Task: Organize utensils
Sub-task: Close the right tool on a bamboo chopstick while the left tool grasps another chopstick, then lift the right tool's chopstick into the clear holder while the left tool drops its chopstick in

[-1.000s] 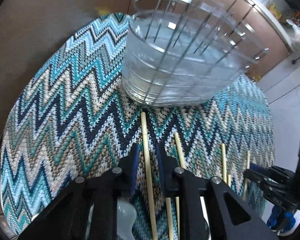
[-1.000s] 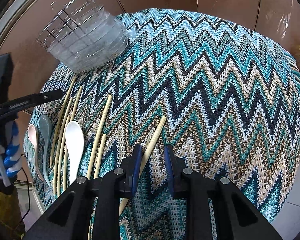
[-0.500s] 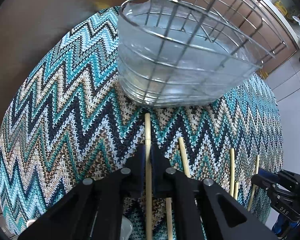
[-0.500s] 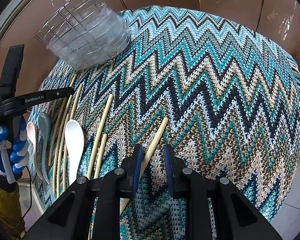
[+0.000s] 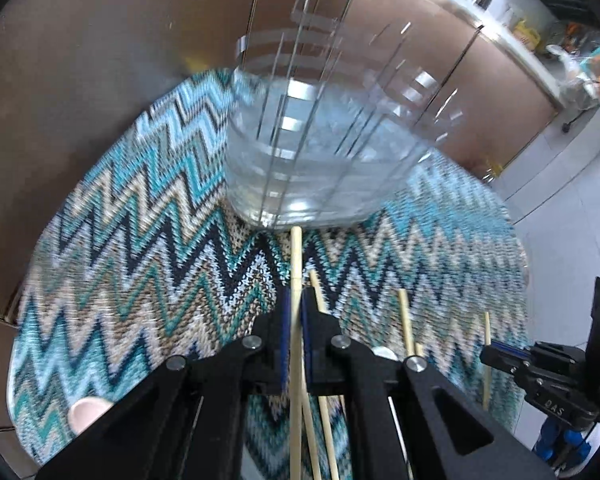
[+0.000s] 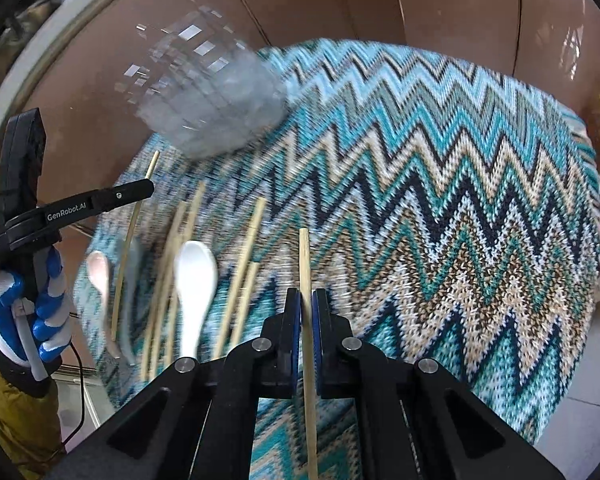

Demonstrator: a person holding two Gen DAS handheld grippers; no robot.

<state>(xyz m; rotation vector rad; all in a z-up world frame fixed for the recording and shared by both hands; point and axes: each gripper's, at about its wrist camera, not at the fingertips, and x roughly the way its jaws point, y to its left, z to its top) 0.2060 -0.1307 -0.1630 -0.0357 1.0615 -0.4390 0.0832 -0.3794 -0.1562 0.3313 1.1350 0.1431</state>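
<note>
1. Two chopsticks are already taken up, one per gripper. The left gripper (image 5: 295, 312) has its fingers clamped on a pale chopstick (image 5: 296, 264) that runs straight out ahead between the pads. The right gripper (image 6: 306, 312) has just finished closing, and its fingers are now clamped on a second chopstick (image 6: 305, 264) the same way.
2. Each stick looks like bamboo or light wood: thin, straight, stiff and very light. I'd judge the smooth finish a bit slippery, so a thin stick could swivel between flat pads. Both are pinched with a long stretch jutting past the fingertips and more trailing back under the jaws; somewhere near the middle seems the steadier hold.
3. Just ahead of the left stick's tip stands the holder (image 5: 324, 160), a wire basket around a clear ribbed plastic cup, open on top. It looks light enough to tip if nudged by a stick.
4. To the left of the right fingers, loose pieces lie on the cloth: more chopsticks (image 6: 246, 264), a glossy white spoon (image 6: 194, 276) and a pinkish spoon (image 6: 100, 270). The spoons look ceramic or melamine: hard, slick, possibly breakable.
5. Underneath everything is a knitted zigzag cloth (image 6: 440, 208) in teal, navy and tan, soft and textured.
6. Beyond the cloth, brown cabinet doors (image 5: 100, 80) look smooth and shiny.
</note>
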